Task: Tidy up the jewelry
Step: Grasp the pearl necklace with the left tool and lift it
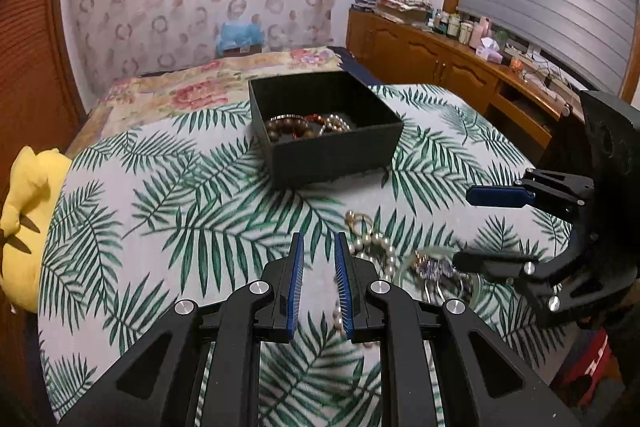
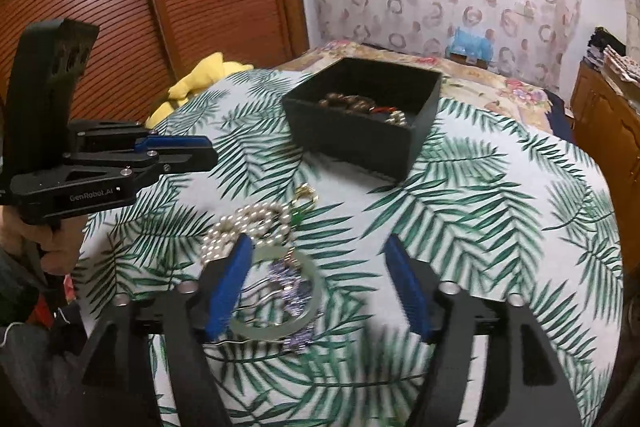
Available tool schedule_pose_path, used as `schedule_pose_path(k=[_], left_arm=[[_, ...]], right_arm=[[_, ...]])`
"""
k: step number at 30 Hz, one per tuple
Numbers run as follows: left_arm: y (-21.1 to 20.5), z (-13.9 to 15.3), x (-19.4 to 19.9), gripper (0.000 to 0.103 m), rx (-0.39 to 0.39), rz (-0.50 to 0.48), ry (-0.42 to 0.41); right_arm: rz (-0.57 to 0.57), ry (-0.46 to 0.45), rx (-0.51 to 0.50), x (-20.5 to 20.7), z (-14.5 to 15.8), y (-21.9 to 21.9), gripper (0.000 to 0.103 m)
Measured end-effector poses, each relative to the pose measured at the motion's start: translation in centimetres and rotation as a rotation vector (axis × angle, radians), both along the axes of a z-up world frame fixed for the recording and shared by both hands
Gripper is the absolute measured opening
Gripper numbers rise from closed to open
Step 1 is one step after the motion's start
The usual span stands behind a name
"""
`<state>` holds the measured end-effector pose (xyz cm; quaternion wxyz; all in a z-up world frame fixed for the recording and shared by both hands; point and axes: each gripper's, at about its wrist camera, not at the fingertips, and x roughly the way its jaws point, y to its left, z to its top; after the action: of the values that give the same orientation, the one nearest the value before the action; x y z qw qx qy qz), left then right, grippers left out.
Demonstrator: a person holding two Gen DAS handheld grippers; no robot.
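Round table is wearing a matte white cloth printed with green palm fronds. Black square box, rigid, textured walls, is sitting toward the far edge; inside are lying brown wooden beads, a pearly strand and something red. Loose pile is lying near the near edge: pearl necklace, glossy round beads in a coil; gold ring-like piece just beyond it; pale smooth bangle with a purple sparkly piece across it.

Left gripper is hovering over the cloth just left of the pearls, blue ribbed pads nearly pressed together, pinching nothing. Right gripper is hanging over the bangle, fingers spread wide, nothing held.

Yellow plush is sitting off the table's left edge. Beyond the far edge are showing a floral bedspread, slatted wooden doors and a cluttered wooden cabinet.
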<state>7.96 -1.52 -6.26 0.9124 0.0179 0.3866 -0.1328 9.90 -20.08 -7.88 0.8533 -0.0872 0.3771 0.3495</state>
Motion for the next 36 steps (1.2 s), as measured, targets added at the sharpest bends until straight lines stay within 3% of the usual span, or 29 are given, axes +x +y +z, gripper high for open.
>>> schedule_pose_path(k=[5, 9, 12, 19, 21, 25, 36], left_arm=[[0.6, 0.1, -1.1, 0.015, 0.002, 0.002, 0.013], [1.1, 0.0, -1.7, 0.016, 0.002, 0.006, 0.018], [1.4, -0.3, -2.1, 0.025, -0.003, 0.015, 0.021], [1.9, -1.7, -2.2, 0.025, -0.013, 0.032, 0.039], [2.0, -2.1, -2.2, 0.025, -0.017, 0.032, 0.047], [1.7, -2.6, -2.1, 0.025, -0.023, 0.023, 0.059], [0.0, -3.0, -1.5, 0.025, -0.045, -0.027, 0.068]], right_arm=[[0.036, 0.019, -0.01, -0.7, -0.2, 1.2, 0.087], [0.047, 0.036, -0.044, -0.6, -0.9, 1.8, 0.087], [0.06, 0.05, -0.057, -0.8, -1.4, 2.1, 0.087], [0.082, 0.04, -0.132, -1.2, -2.6, 3.2, 0.087], [0.087, 0.04, -0.15, -1.3, -2.9, 3.4, 0.082], [0.099, 0.051, -0.131, -1.3, -3.1, 3.3, 0.073], [0.027, -0.002, -0.031, -1.6, -0.9, 0.5, 0.073]])
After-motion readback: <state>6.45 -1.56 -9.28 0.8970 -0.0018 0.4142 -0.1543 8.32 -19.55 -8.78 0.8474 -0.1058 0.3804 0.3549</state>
